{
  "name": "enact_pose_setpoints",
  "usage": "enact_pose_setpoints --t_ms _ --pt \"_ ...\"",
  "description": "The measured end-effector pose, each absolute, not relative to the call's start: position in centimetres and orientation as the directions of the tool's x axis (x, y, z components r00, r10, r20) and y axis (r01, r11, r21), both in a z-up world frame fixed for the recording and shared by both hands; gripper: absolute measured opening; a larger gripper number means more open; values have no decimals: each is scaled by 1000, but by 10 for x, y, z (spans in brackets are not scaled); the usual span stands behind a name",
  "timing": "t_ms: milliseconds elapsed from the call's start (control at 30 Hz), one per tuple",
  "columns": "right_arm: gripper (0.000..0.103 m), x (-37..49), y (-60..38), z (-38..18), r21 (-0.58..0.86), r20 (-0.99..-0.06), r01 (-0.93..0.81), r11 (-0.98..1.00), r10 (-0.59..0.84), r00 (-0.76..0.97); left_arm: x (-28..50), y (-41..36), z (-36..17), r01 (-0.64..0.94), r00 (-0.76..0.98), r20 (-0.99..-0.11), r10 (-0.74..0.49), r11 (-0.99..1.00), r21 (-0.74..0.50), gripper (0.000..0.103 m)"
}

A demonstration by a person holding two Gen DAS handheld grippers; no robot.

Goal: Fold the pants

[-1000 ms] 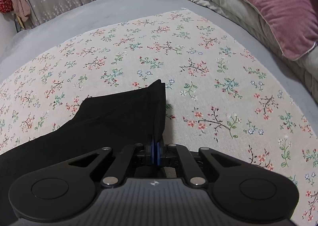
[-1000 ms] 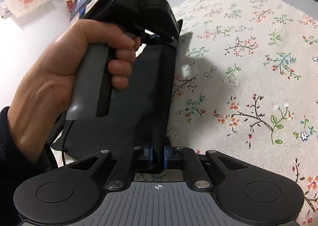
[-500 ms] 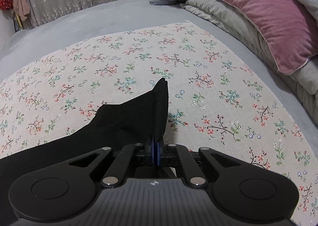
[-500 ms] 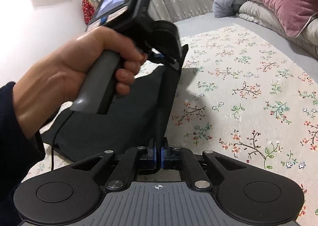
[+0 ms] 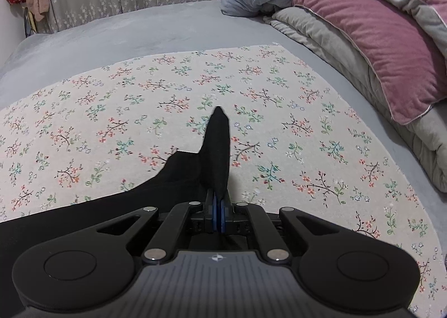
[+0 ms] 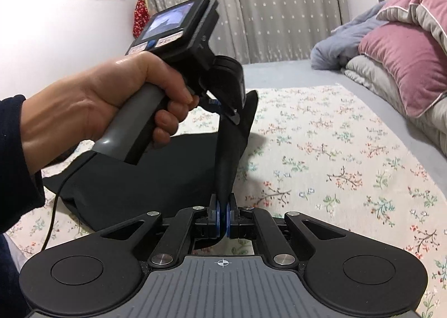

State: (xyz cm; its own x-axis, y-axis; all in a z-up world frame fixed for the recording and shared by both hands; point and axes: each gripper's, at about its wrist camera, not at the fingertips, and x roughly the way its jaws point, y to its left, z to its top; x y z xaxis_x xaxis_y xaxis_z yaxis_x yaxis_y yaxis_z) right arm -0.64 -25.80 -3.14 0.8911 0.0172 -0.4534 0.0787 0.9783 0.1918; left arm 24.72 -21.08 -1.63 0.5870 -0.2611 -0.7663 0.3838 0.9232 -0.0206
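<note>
Pants (image 5: 215, 156), black, hang stretched between both claws above the floral sheet (image 5: 307, 128), the lifted edge running as one taut band from one claw to the other. Left gripper (image 5: 218, 216) is clenched on one end, right gripper (image 6: 222, 218) clamped on the other. Remaining cloth trails down leftward onto the sheet.

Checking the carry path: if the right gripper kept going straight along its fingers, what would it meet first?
Probably the left gripper, which hangs ahead on that line, both shut on the same edge of the black pants stretched between them. Depth is uncertain; beyond lies the floral sheet.
</note>
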Motion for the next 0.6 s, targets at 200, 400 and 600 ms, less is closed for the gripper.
enact_pose_setpoints --t_ms 200,400,600 --pt "4 -5 -249 -24 134 -414 72 988 -10 910 250 -194 -11 371 587 -763 -269 928 -41 25" --pt "4 -3 -213 -18 -82 -327 70 994 -94 940 256 -179 -10 344 599 -757 -262 937 -52 25" --pt "3 12 -178 -18 -182 -302 36 983 -91 949 258 -154 -8 349 617 -740 -268 936 -49 25"
